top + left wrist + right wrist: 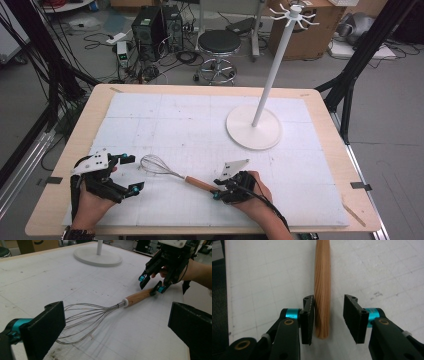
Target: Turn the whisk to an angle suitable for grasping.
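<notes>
Right claw (329,317) straddles the whisk (322,287) handle's end, partly open, one pad touching, the other clear.

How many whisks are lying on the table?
1. The whisk lies on the white mat near the table's front edge, its wire end toward the left gripper and its wooden handle between the open jaws of the right gripper.

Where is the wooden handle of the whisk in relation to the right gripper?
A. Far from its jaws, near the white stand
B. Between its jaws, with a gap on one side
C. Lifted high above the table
B: in the right gripper view, the wooden handle lies between the jaws of the right gripper, against one pad and apart from the other.
</notes>
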A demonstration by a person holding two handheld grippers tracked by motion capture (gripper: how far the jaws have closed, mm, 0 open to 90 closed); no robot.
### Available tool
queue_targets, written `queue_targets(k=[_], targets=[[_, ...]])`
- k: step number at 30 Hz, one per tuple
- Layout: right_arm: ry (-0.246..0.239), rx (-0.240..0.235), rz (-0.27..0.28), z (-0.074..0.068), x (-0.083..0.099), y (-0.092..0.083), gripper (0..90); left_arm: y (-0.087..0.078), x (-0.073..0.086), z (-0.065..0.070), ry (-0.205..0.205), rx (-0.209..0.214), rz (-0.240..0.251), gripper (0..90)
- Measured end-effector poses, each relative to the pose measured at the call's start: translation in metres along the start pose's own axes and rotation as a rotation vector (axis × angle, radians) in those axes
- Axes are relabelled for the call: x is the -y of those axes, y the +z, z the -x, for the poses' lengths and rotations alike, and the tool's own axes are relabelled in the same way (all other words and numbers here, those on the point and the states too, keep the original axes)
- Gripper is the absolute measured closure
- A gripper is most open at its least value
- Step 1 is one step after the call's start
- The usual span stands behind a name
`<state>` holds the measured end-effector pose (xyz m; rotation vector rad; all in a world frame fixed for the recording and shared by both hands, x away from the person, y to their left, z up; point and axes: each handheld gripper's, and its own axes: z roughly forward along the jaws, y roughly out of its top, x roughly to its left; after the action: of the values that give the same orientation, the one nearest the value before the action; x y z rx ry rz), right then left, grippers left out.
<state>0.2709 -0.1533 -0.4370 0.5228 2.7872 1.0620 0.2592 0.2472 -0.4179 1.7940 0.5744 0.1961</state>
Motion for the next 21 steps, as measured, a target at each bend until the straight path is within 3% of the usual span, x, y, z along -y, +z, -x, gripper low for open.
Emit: queue_targets(k=[3,7,15,21], targets=[[0.004,0.001,-0.010,0.000,0.003,0.000,57.9,0.000,0.000,0.000,0.000,0.000,0.001,1.8],[-0.019,0.044,-0.012,0.002,0.004,-0.003,57.6,-0.001,0.000,0.000,0.002,-0.002,-0.002,1.8],[0.042,0.138,-0.013,0.017,0.010,-0.008,55.8,0.000,0.000,0.000,-0.003,0.000,0.003,1.8],[0.051,0.183,-0.002,0.024,0.010,-0.007,52.5,-0.001,0.000,0.000,-0.001,0.000,0.000,1.8]])
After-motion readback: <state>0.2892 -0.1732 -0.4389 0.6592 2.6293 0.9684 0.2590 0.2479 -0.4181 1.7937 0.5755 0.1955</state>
